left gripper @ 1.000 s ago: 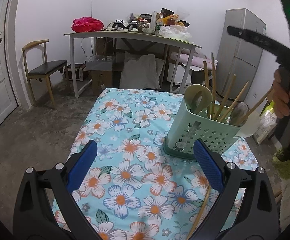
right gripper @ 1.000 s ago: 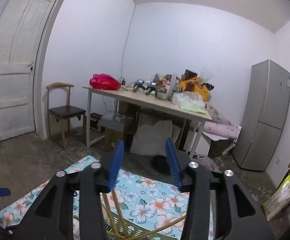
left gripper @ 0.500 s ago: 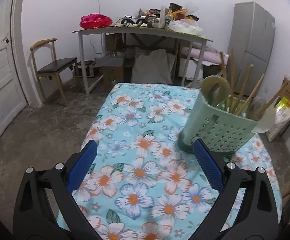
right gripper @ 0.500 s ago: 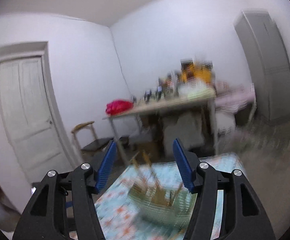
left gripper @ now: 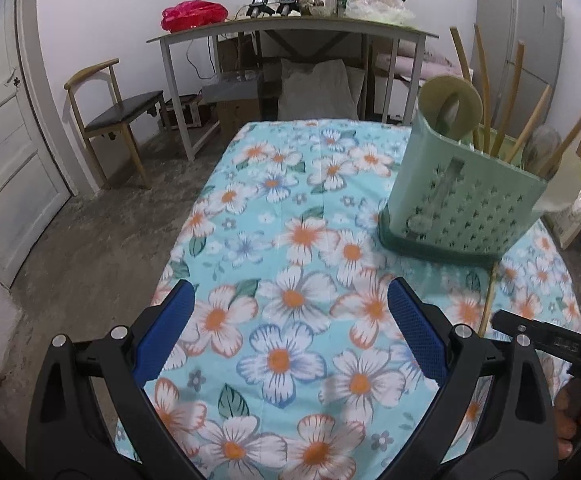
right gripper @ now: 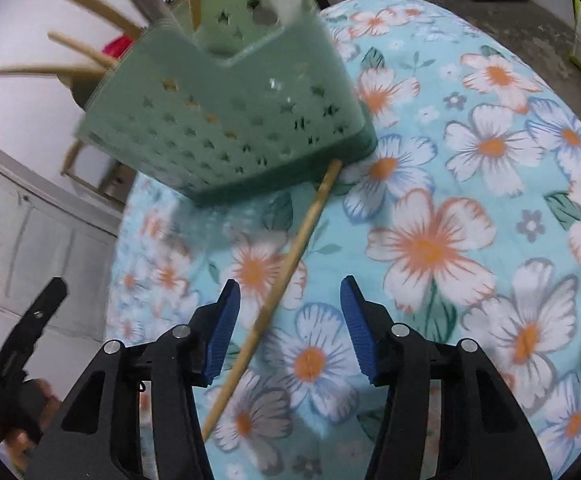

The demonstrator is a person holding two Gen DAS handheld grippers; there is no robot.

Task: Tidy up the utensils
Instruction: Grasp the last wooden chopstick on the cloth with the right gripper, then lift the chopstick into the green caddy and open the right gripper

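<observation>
A pale green perforated utensil holder point(left gripper: 462, 204) stands on the floral tablecloth point(left gripper: 290, 280) at the right, holding several wooden chopsticks and spoons. It also shows in the right wrist view point(right gripper: 230, 120). One loose wooden chopstick point(right gripper: 278, 280) lies on the cloth, one end at the holder's base; it also shows in the left wrist view point(left gripper: 489, 300). My right gripper point(right gripper: 290, 312) is open just above the chopstick, which runs between its fingers. My left gripper point(left gripper: 290, 320) is open and empty over the cloth, left of the holder.
Beyond the table stand a cluttered desk point(left gripper: 290, 28), a wooden chair point(left gripper: 118, 112), a white door point(left gripper: 2, 140) at the left and a grey fridge point(left gripper: 522, 40) at the right. The table's left edge point(left gripper: 178, 240) drops to a concrete floor.
The right gripper has swung down from facing the room to just above the loose chopstick on the cloth. The left gripper has shifted a little; the holder now looks closer.
</observation>
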